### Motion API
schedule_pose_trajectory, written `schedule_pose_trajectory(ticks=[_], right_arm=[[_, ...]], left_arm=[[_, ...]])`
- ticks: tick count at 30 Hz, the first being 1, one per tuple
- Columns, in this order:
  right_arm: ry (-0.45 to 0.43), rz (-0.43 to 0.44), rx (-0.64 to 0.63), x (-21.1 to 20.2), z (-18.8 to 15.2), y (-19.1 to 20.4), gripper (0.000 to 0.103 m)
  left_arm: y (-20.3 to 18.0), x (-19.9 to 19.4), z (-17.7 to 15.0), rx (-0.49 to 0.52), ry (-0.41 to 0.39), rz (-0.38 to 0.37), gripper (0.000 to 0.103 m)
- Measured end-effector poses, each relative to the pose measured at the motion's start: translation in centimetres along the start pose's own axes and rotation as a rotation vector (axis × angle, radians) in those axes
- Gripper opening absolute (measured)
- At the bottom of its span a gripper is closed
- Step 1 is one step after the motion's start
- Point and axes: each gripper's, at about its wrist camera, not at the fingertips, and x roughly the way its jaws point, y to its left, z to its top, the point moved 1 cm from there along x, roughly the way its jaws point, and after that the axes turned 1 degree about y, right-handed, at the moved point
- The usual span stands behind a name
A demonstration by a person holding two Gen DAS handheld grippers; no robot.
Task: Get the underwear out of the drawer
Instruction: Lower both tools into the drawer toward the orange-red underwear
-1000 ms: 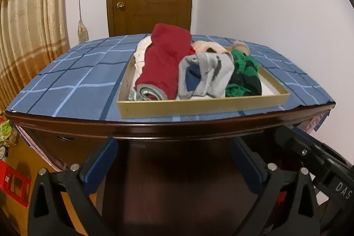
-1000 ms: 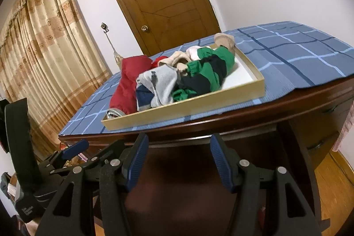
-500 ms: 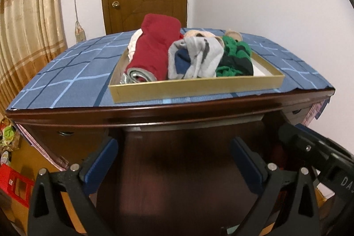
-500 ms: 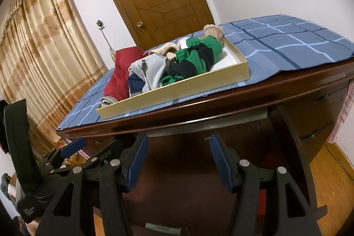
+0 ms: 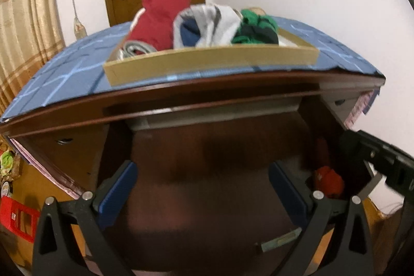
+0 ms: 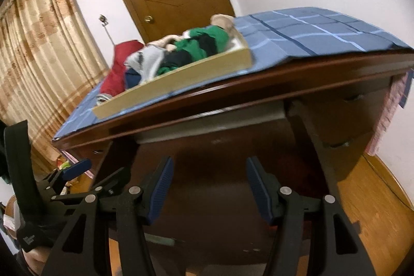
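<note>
reach just beginning, nothing lifted yet

both tools aimed low, below the desk's edge (image 5: 181, 92), into the dark space underneath. left gripper (image 5: 201, 188) with blue pads well apart, nothing between them. right gripper (image 6: 207, 188) likewise spread, pads clear of everything, gap empty. also visible at the far left of the right wrist view: the left tool's blue tip, free of any cloth.

up top, on the blue checked cloth (image 6: 310, 30), a shallow tan tray (image 5: 212, 61) holding a heap of folded clothing: a red roll (image 5: 160, 17), a grey-and-navy piece (image 5: 207, 25), a green-and-black piece (image 6: 199, 48), something pale behind. untouched, well above both tools. hard to say whether that tray counts as the drawer of the task; no underwear identifiable for certain among the pieces, though probably there.

below, a pale strip (image 5: 220, 115) under the tabletop, possibly a drawer front or rail; too blurred to call. a small red bundle (image 5: 328, 180) low on the right in the left wrist view, beside the right tool's body; cloth or not, unclear.

judged progress: very early. no garment gripped, none removed. remaining: locating the right piece, closing on it, pulling it clear, setting it down outside.
</note>
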Motion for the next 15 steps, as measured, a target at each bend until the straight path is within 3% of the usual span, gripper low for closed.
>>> schedule_pose_trajectory(ticks=[9, 15], right_arm=[[0.077, -0.112, 0.037, -1.0, -1.4, -4.9, 0.061], [0.130, -0.134, 0.066, -1.0, -0.9, -7.2, 0.061]], left_arm=[[-0.7, 1.6, -1.5, 0.039, 0.082, -0.055, 0.103], [-1.1, 2.9, -1.5, 0.055, 0.129, -0.101, 0.103]])
